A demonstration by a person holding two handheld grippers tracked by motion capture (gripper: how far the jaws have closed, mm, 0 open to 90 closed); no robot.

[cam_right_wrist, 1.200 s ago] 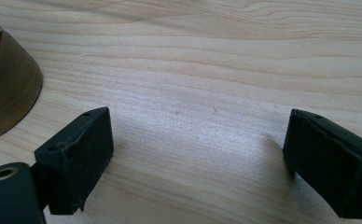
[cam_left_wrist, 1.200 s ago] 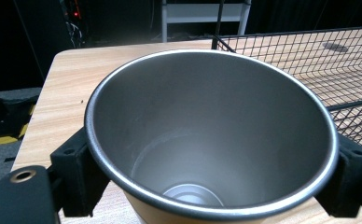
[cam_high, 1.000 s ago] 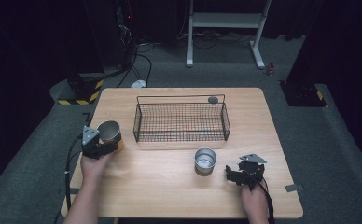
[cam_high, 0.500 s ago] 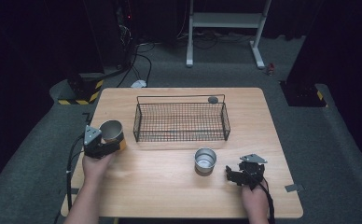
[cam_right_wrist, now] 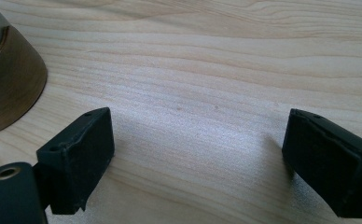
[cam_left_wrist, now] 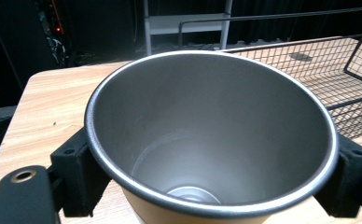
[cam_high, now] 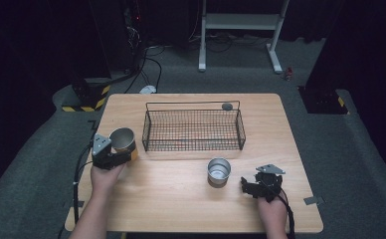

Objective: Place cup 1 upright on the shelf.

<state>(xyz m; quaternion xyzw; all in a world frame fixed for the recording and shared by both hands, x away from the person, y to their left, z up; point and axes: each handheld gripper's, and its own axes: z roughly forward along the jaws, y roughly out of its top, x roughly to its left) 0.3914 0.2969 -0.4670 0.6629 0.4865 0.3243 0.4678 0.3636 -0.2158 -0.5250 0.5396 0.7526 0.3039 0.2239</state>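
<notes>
While the left gripper (cam_high: 115, 154) is sitting at the left middle of the high view, its jaws are clamping one metal cup (cam_high: 123, 140) by the sides, just off the left end of the wire basket (cam_high: 193, 130). In the left gripper view that cup (cam_left_wrist: 212, 135) is taking up most of the frame, its open mouth facing the camera, its dark rim running between the two black pads (cam_left_wrist: 79, 175), and a tan band is showing below the rim.

A second metal cup (cam_high: 219, 171) is standing upright on the wooden table (cam_high: 181, 209), below the basket near the lower middle of the frame, so the cups are numbering two. One basket is lying across the centre of the table, and one small dark round thing (cam_high: 227, 106) is resting near its upper right corner (too small to identify).

At the lower right, the right gripper (cam_high: 253, 187) is resting just beside the second cup, apart from it. In the right gripper view its jaws are standing wide with bare wood between them, and the cup's brownish base (cam_right_wrist: 9, 81) is showing at the upper left edge.

No brand, label or writing is legible anywhere.
</notes>
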